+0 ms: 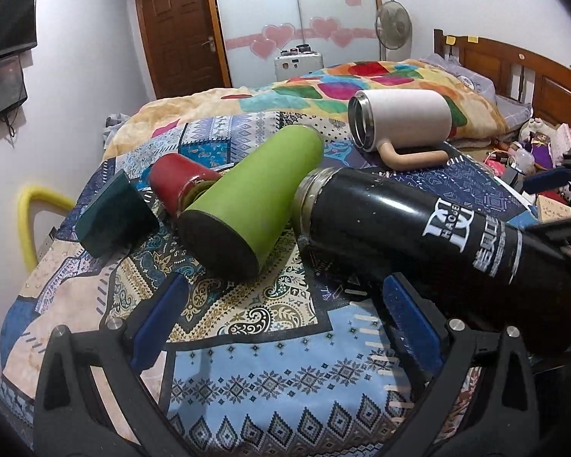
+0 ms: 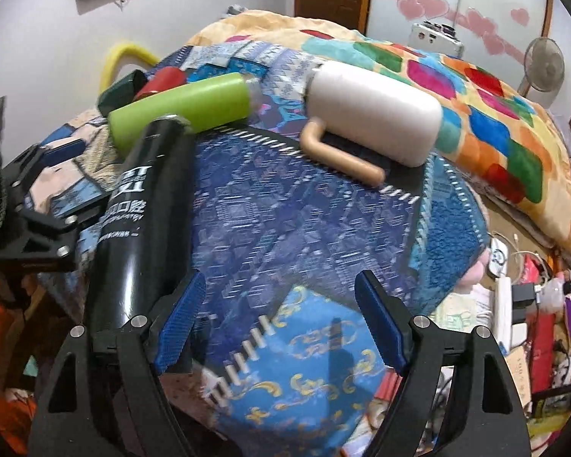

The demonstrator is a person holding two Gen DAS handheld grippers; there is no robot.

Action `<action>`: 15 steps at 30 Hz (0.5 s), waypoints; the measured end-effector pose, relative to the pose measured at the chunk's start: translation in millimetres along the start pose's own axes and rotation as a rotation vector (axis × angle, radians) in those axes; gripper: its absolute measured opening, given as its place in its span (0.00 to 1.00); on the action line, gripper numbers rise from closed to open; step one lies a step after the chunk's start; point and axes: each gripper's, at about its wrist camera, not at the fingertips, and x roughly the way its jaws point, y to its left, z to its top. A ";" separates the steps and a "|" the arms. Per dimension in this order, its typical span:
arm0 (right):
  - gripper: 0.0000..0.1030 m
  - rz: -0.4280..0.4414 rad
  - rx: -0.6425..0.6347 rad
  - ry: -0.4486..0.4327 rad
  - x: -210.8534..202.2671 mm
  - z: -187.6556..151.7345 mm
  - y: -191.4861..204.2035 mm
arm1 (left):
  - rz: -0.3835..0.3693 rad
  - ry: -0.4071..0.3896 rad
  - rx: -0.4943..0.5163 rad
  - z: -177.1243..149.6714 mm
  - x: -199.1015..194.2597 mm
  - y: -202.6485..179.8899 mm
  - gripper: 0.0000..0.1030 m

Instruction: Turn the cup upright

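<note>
Several cups lie on their sides on a patterned cloth [image 1: 270, 373]. A black flask [image 1: 430, 236] with white print lies nearest, its open mouth pointing away; it also shows in the right wrist view [image 2: 141, 205]. A green cup [image 1: 255, 198] lies left of it, base toward me. A red cup [image 1: 179, 182] and a dark green cup [image 1: 114, 217] lie further left. A white mug [image 1: 403, 118] with a tan handle lies at the back. My left gripper [image 1: 289, 312] is open, empty, just before the flask and green cup. My right gripper [image 2: 281, 320] is open, empty, right of the flask.
A bed with a colourful blanket [image 1: 361, 80] lies behind the cloth. A headboard [image 1: 514, 64], a fan [image 1: 394, 26] and a door [image 1: 179, 34] stand beyond. Cluttered items and cables [image 2: 514, 297] lie on the floor to the right. A yellow tube [image 1: 30, 213] curves at left.
</note>
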 end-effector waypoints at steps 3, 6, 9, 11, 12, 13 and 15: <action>0.76 0.018 -0.027 -0.026 -2.8 -3.6 16.6 | 0.023 0.001 0.025 4.1 0.8 -2.0 1.00; 0.76 -0.016 -0.053 -0.056 -4.9 -5.8 29.3 | 0.026 -0.004 0.021 7.9 -3.2 3.8 1.00; 0.76 0.035 -0.034 -0.079 -7.3 -10.3 35.1 | 0.003 -0.002 -0.004 10.8 -8.4 12.4 1.00; 0.76 0.065 -0.025 -0.088 -7.0 -10.6 38.0 | 0.000 0.005 -0.014 13.3 -9.9 15.7 1.00; 0.76 0.078 -0.024 -0.095 -7.3 -12.4 41.2 | 0.007 0.006 -0.016 15.0 -11.2 17.6 1.00; 0.76 0.080 -0.025 -0.099 -7.1 -13.2 42.5 | 0.008 0.005 -0.015 16.9 -12.4 18.3 1.00; 0.76 0.069 -0.037 -0.113 -7.4 -15.7 49.9 | -0.001 0.008 -0.009 20.6 -14.9 17.5 1.00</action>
